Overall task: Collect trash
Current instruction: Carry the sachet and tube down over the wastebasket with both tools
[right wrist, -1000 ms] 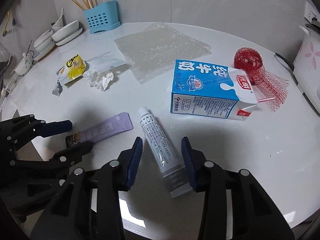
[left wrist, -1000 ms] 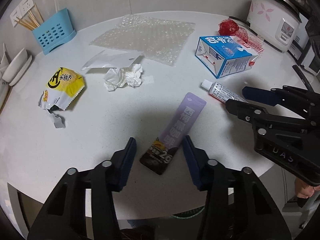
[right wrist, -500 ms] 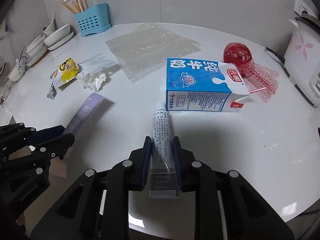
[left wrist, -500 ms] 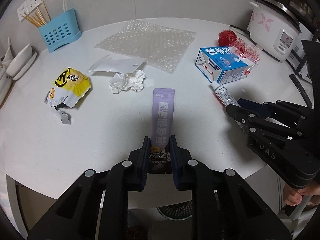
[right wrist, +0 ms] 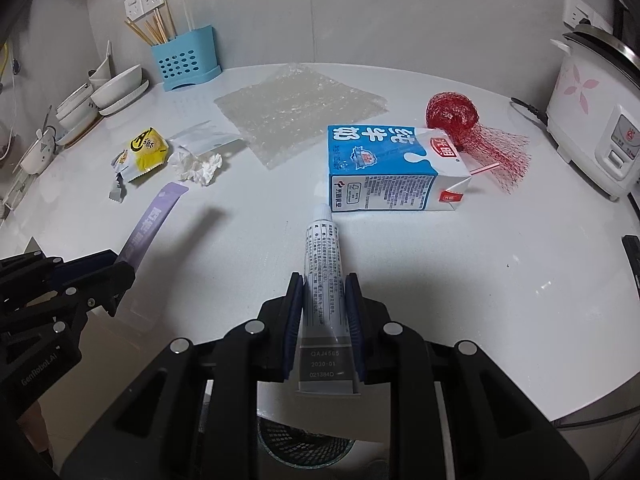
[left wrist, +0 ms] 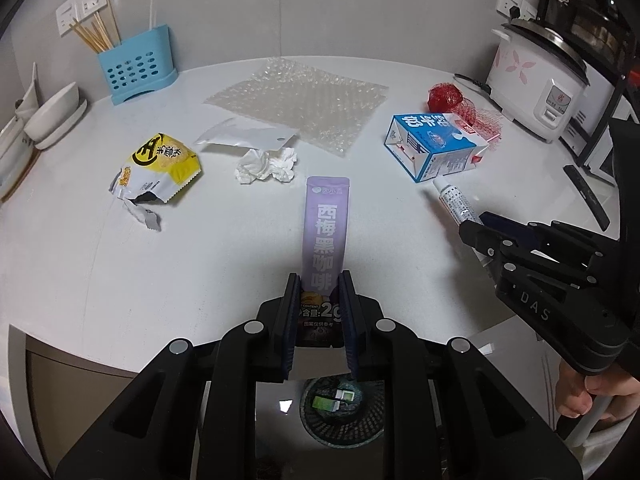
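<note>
My left gripper is shut on a purple coffee sachet and holds it off the white table near the front edge. My right gripper is shut on a white tube, also lifted; the tube shows in the left wrist view too. On the table lie a blue milk carton, a red net, bubble wrap, crumpled tissue and a yellow snack wrapper. A dark mesh trash bin stands on the floor below the table edge, under my left gripper.
A blue utensil holder and white bowls stand at the back left. A rice cooker stands at the back right. A flat white plastic bag lies by the tissue. A dark remote lies at the right edge.
Both grippers closed, the left on the purple sachet and the right on the tube. Both have lifted their items and pulled back toward the table's front edge over the bin.
</note>
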### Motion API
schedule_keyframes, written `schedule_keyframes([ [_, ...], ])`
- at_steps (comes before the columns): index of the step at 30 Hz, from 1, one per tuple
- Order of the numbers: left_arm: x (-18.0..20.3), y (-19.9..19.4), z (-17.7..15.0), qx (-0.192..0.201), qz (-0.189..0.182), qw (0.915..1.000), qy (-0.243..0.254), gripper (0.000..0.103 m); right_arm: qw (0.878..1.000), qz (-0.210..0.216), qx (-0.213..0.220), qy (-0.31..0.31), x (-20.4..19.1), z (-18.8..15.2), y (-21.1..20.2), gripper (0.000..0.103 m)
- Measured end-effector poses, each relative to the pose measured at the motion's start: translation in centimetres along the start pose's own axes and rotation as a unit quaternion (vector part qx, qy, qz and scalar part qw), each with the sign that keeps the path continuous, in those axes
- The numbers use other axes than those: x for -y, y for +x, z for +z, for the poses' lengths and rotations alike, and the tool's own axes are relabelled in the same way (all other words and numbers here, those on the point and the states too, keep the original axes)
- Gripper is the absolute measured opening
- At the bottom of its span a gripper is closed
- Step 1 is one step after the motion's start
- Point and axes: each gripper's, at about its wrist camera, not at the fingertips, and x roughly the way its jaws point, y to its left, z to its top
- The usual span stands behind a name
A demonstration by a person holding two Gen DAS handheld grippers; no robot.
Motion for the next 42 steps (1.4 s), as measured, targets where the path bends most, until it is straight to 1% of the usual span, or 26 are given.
schedule_keyframes([
  [10,-0.5,-3.4,-2.5,0.033,-0.003,0.9994,-0.009,0.019,0.999,-0.004,0.035,-0.003,-1.1,-1.9,-3.7,0.021],
  [14,-0.5,-4.8,-4.3,0.045,-0.005,0.9989,-0.014,0.019,0.998,-0.009,0.056,-0.016,-1.9,-3.2,-5.3,0.021],
  [19,-0.2,-7.0,-7.0,0.068,-0.004,0.9975,-0.019,0.019,0.997,-0.009,0.077,-0.016,-2.4,-5.2,-7.2,0.021],
  [25,0.0,-8.1,-11.2,0.086,0.000,0.9959,-0.027,0.019,0.994,-0.004,0.110,-0.012,-2.8,-8.8,-10.0,0.021],
  [30,-0.1,-8.1,-15.0,0.092,-0.013,0.9950,-0.036,0.019,0.992,0.002,0.127,-0.009,-3.2,-12.7,-11.4,0.021],
  [34,-0.1,-8.1,-17.7,0.094,-0.026,0.9945,-0.039,0.019,0.991,0.000,0.135,-0.012,-4.0,-15.6,-11.7,0.021],
  [38,0.1,-8.0,-20.1,0.097,-0.024,0.9945,-0.032,0.019,0.989,-0.003,0.148,-0.017,-4.8,-18.5,-11.7,0.021],
  [42,-0.2,-6.6,-22.4,0.082,-0.018,0.9960,-0.032,0.019,0.991,-0.001,0.136,-0.012,-5.3,-21.2,-10.4,0.021],
])
